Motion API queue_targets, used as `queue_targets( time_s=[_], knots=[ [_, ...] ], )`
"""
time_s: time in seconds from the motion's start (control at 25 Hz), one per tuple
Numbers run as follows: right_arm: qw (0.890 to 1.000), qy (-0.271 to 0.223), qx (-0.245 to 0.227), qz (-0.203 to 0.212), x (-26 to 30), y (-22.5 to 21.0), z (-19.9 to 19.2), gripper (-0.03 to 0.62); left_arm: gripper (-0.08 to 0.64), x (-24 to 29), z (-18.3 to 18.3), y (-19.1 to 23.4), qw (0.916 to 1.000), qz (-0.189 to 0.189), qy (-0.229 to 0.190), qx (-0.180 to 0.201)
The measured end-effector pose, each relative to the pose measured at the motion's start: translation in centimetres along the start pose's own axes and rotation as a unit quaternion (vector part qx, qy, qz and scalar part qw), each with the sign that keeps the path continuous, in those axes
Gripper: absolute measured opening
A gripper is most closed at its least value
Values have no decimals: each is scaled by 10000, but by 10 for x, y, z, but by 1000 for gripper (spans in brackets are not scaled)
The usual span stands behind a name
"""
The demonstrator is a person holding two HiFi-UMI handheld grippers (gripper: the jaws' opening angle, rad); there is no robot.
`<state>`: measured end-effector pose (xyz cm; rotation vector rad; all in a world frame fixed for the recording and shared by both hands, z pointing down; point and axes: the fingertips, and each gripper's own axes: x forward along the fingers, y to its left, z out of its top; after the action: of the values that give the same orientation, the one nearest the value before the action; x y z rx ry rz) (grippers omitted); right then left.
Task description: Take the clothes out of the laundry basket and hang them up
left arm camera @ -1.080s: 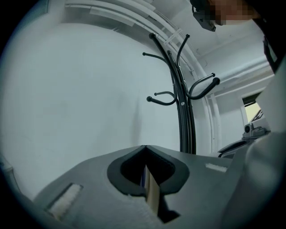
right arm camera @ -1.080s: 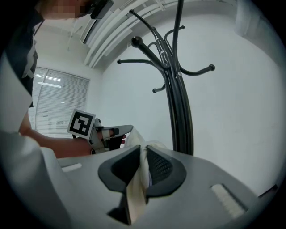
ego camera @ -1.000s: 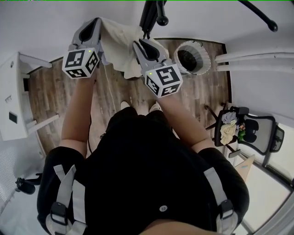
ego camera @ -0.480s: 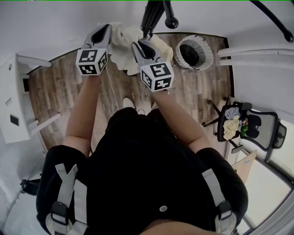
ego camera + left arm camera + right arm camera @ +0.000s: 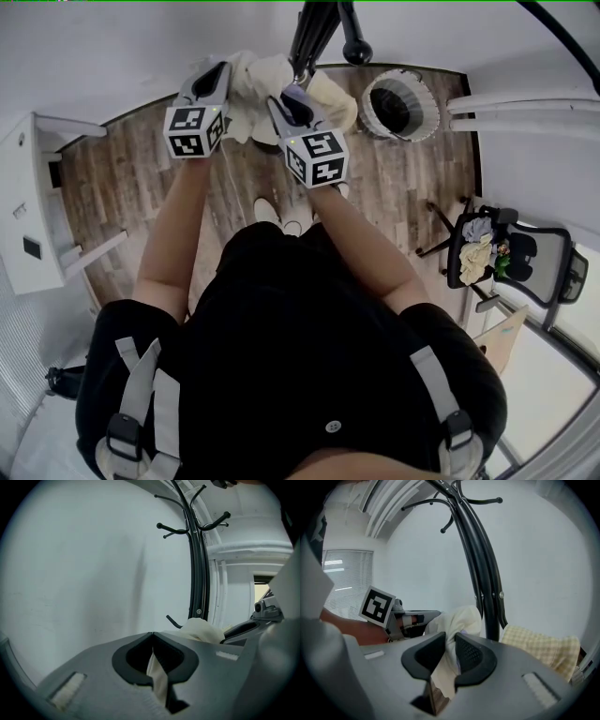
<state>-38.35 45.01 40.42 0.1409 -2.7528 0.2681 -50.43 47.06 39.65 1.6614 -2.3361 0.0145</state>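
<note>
At upper centre of the head view, beside coat stand (image 5: 314, 33): cream garment (image 5: 258, 75), pinched closed in left tongs (image 5: 222, 75) and right tongs (image 5: 283, 98); light, limp, likely slippery; best gripped on bunched edge folds.

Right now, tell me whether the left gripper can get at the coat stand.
Probably yes. The left gripper, shut on the cream cloth, has the coat stand just ahead and to its right, with only that bunched cloth between them.
</note>
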Motion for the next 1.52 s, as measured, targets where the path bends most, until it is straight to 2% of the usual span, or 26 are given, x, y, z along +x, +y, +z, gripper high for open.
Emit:
queue_targets(
  time_s=[0.12,0.32,0.44,0.68,0.84,1.08,1.2,1.32,1.52],
  knots=[
    [10000,60,30,49,3,4,-5,125,14,-1,-5,0,9999,-30,35,-101],
    [9999,100,19,62,5,10,-9,169,16,-5,-7,-1,9999,-48,10,-121],
    [9999,94,-2,63,6,12,-9,226,63,-7,-4,2,10000,20,-21,-56],
    [9997,28,-200,-131,0,11,-5,304,81,-9,-5,2,10000,-2,-2,-23],
    [9989,-59,-394,-234,-10,11,3,322,81,-13,-3,0,10000,3,-45,-16],
    [9985,-169,-444,-258,-27,1,15,322,81,-19,5,-9,9999,21,-103,84],
    [9982,-271,-515,-142,-42,1,24,322,83,-34,14,-15,9997,66,-209,138],
    [9967,-400,-680,165,-67,4,33,322,83,-59,27,-34,9992,57,-348,204],
    [9891,-656,-987,873,-128,11,51,296,83,-103,49,-98,9979,-44,-600,259]
  ],
)
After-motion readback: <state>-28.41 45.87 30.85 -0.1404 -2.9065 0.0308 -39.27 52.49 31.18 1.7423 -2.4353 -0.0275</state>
